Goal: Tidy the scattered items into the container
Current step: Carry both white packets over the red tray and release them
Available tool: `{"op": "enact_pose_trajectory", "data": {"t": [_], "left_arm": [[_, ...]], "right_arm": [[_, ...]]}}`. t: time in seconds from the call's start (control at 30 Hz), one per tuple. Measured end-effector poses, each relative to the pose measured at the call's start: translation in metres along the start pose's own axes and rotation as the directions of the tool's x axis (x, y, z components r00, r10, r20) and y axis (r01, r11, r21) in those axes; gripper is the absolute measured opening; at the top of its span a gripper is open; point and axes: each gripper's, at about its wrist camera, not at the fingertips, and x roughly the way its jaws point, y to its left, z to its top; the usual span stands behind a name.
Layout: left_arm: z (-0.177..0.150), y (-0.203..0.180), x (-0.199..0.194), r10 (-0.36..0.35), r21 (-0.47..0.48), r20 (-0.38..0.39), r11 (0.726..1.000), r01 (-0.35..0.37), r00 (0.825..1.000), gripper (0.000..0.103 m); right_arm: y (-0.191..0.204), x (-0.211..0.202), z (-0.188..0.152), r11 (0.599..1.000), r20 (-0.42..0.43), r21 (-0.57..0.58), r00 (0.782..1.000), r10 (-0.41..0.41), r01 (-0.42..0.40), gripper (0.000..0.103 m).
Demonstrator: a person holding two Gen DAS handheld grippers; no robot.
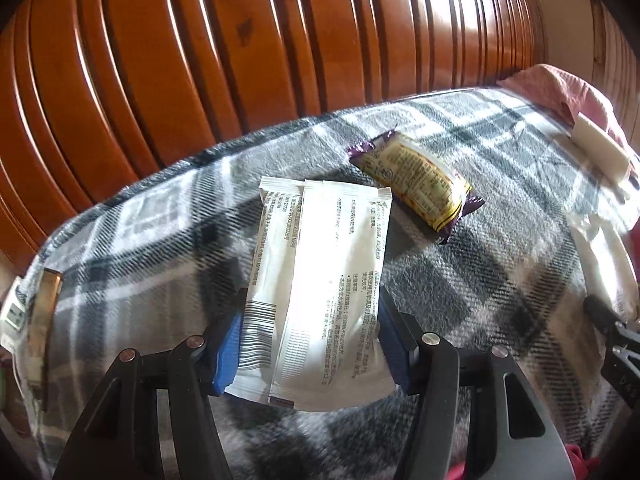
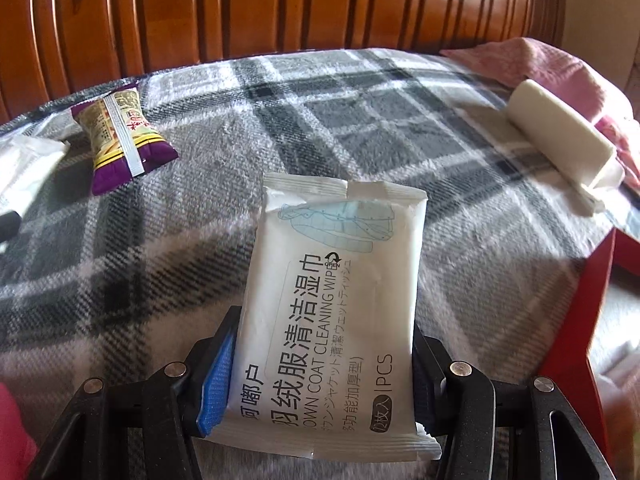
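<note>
My left gripper [image 1: 310, 332] is shut on a white wipe packet [image 1: 320, 280], back side with print and barcode facing me, held over the plaid blanket [image 1: 140, 240]. My right gripper [image 2: 324, 364] is shut on another white cleaning wipe packet [image 2: 332, 320], printed front facing me. A yellow and purple snack packet [image 1: 420, 184] lies on the blanket beyond the left packet; it also shows in the right wrist view [image 2: 120, 136] at far left. A red container edge [image 2: 580, 320] shows at the right.
A white block [image 2: 560, 136] lies on the blanket at the far right, beside a pink cloth [image 2: 560, 68]. A wooden slatted headboard [image 1: 240, 40] stands behind. A brown strip and small label [image 1: 44, 320] lie at the blanket's left edge.
</note>
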Motion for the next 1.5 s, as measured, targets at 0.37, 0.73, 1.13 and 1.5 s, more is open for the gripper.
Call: {"op": "enact_pose_trajectory", "data": {"t": [0.37,0.73,1.13,1.5], "left_arm": [[0.003,0.012,-0.028,-0.084,-0.049,-0.034,0.995,0.082,0.996,0.063],[0.017,-0.084,-0.080,-0.236,0.122,0.024,0.965,0.231,0.972,0.063],[0.008,-0.263,-0.160,-0.537,0.339,0.015,0.796,0.501,0.843,0.063],[0.010,-0.343,-0.161,-0.578,0.308,-0.054,0.766,0.564,0.815,0.063]], "right_arm": [[-0.013,-0.038,-0.001,0.996,0.052,0.085,0.999,-0.001,-0.004,0.061],[-0.057,-0.095,-0.022,0.986,0.097,0.121,0.987,-0.127,0.115,0.061],[-0.177,-0.169,-0.076,0.879,0.097,0.390,0.937,-0.336,0.275,0.062],[-0.260,-0.161,-0.091,0.847,-0.026,0.453,0.954,-0.300,0.278,0.062]]}}
